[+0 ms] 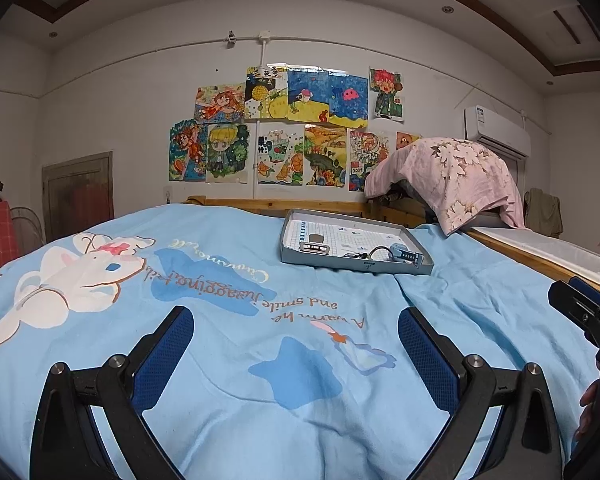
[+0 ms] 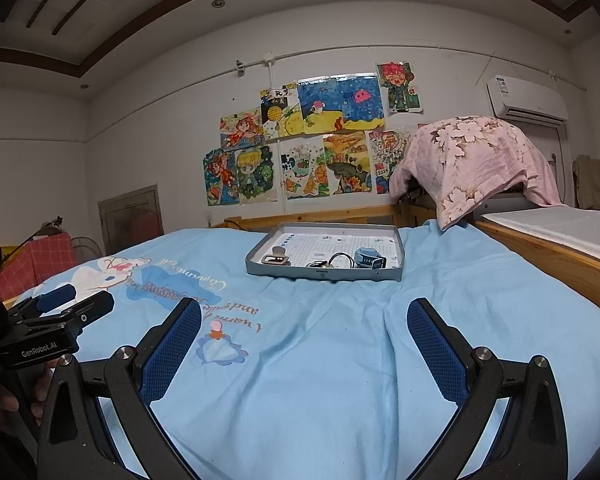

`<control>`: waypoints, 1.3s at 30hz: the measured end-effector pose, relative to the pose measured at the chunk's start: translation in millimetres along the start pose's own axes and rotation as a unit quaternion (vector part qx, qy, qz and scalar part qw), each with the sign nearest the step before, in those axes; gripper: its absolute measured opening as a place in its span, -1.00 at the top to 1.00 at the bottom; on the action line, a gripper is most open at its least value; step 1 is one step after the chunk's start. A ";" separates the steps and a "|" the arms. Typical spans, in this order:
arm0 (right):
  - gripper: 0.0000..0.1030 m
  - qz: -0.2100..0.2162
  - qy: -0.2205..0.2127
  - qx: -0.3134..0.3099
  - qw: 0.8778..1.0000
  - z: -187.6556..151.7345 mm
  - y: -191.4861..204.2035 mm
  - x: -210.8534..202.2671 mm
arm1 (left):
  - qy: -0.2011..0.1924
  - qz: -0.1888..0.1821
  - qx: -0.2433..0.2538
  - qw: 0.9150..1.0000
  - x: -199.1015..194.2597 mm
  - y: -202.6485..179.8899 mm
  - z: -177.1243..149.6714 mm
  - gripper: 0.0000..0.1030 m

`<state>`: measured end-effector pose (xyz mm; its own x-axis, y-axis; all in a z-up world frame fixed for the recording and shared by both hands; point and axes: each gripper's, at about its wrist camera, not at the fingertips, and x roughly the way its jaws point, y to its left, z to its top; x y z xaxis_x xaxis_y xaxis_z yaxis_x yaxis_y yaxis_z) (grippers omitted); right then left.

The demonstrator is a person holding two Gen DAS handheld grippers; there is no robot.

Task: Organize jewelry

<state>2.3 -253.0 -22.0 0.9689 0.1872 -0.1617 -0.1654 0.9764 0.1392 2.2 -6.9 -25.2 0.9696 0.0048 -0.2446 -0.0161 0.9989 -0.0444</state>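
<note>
A shallow grey tray lies on the light blue bedspread, far ahead of both grippers. In it are a beige clip, a dark cord or bracelet and a small blue-grey box. My left gripper is open and empty, low over the bedspread. My right gripper is also open and empty, beside it. The left gripper's body shows at the left edge of the right wrist view. The right gripper shows at the right edge of the left wrist view.
The bedspread has a rabbit print and text. A wooden bed rail runs along the right. A pink floral cloth covers something behind the tray. Drawings hang on the wall.
</note>
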 end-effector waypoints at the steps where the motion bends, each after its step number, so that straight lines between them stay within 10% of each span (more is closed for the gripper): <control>1: -0.97 0.000 0.000 0.000 1.000 -0.2 -0.3 -0.1 | 0.000 0.000 0.000 1.000 0.1 0.1 0.0 -1.00; 39: -0.97 0.005 0.008 0.000 1.000 -9.5 3.8 0.3 | 0.003 0.008 -0.006 1.000 1.3 3.1 -2.2 -1.00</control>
<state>0.2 -248.3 -30.9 0.9640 0.1989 -0.1763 -0.1754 0.9744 0.1404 2.8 -3.9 -27.8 0.9675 0.0198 -0.2521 -0.0341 0.9980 -0.0524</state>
